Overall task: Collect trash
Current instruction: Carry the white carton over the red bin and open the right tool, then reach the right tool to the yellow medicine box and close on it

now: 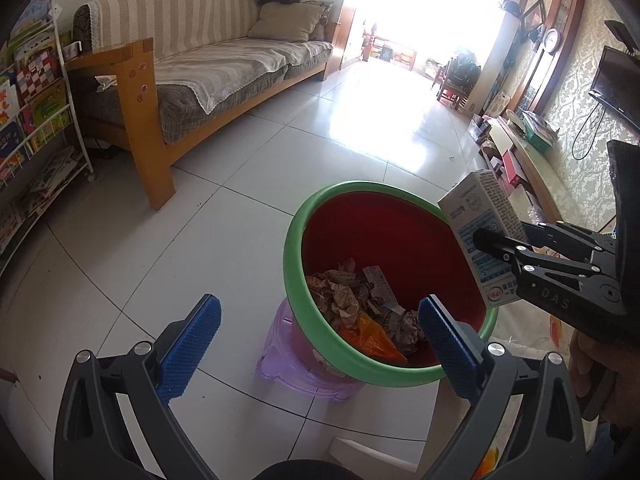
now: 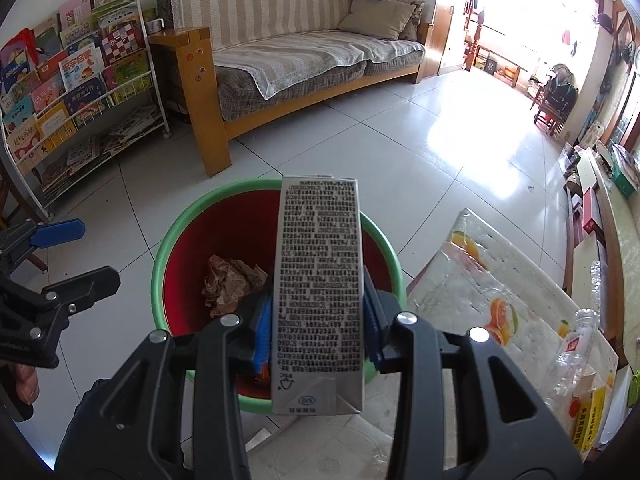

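The right gripper (image 2: 316, 340) has its blue pads clamped on the narrow sides of a drink carton (image 2: 318, 280), and the carton hangs right over the mouth of the red bin with the green rim (image 2: 180, 220). This looks like the drop step: one piece of trash is carried above the bin and only needs letting go.

Inside the bin there's crumpled brown paper (image 2: 232, 280) already. The left gripper (image 1: 320, 344) stands wide open with nothing between its pads, low on the near side of the bin.

Next move, by my reading: part the right jaws while the carton is centred over the opening. It's a tall, light box, so it could tip against the rim if released too far to one side; a little more reach toward the middle would be safer.

Now the views. The left wrist camera shows the carton from the side, held at an angle by the right gripper over the bin's right rim, plus an orange wrapper (image 1: 372, 340) and printed paper scraps among the rubbish, and a purple plastic stool (image 1: 288, 364) under the bin. The right wrist camera hides most of that behind the carton, but it shows the table with a fruit-print cloth (image 2: 500, 292) to the right, where a crushed clear bottle (image 2: 576, 344) and a yellow box (image 2: 592, 416) lie waiting
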Action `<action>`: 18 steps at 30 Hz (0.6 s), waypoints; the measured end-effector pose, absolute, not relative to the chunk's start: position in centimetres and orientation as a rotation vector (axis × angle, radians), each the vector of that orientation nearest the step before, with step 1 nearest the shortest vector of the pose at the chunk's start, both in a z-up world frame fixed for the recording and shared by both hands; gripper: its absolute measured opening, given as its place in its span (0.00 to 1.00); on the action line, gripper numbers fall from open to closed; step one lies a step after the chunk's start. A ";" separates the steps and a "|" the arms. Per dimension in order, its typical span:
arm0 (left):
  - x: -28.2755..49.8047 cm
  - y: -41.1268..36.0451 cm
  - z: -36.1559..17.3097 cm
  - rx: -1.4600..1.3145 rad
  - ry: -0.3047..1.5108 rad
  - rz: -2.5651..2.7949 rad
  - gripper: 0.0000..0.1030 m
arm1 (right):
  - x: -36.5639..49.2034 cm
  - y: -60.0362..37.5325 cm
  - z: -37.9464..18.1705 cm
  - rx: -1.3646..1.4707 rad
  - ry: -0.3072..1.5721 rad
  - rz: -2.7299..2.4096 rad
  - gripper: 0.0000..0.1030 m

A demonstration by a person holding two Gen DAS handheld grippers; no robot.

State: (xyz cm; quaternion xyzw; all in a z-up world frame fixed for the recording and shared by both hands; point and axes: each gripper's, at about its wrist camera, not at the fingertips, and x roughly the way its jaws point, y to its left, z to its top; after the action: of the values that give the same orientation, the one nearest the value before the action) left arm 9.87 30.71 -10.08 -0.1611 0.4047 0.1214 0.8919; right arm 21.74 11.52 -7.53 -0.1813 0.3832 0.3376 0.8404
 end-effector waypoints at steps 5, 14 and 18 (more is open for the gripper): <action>8.7 31.6 -10.2 -0.352 0.844 0.271 0.92 | 22.1 13.8 -8.7 -0.417 0.839 0.727 0.36; 9.3 31.2 -10.3 -0.354 0.850 0.263 0.92 | 21.4 12.8 -6.9 -0.394 0.793 0.699 0.92; 10.3 29.5 -9.9 -0.339 0.845 0.230 0.92 | 20.7 10.1 -6.3 -0.403 0.771 0.672 0.95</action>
State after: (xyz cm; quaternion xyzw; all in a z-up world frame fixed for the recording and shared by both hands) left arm 10.27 29.48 -9.88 -0.1632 0.4070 0.1110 0.8918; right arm 20.68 10.14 -6.29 -0.1913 0.3666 0.3191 0.8527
